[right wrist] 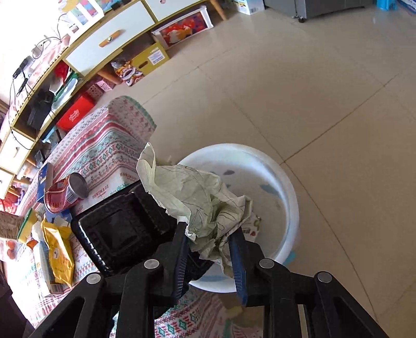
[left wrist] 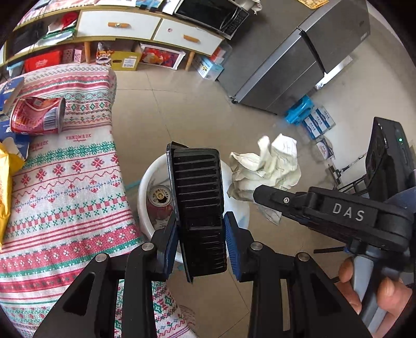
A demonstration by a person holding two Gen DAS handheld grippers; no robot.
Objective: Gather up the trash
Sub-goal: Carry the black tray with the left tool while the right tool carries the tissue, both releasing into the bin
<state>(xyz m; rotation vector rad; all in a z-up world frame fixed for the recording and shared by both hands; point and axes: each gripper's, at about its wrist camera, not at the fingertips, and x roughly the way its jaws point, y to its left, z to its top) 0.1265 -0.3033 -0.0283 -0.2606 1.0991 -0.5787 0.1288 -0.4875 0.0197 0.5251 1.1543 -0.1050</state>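
beige tiled floor (right wrist: 312,91), glossy, with thin grout lines and daylight glare. along the far wall, a low wood-framed cabinet (left wrist: 124,24) with white drawers and orange handles, its open shelves crammed with boxes and red bags. underneath, a yellow carton (left wrist: 124,61) and a picture storage bin (left wrist: 162,56). on top, a black microwave (left wrist: 212,14). to the right, a grey steel fridge (left wrist: 299,65) on casters, a blue stool (left wrist: 299,110) just beside it. brightly overexposed at upper left in the right view.

basin (left wrist: 145,187) half hidden behind tray (left wrist: 200,208)
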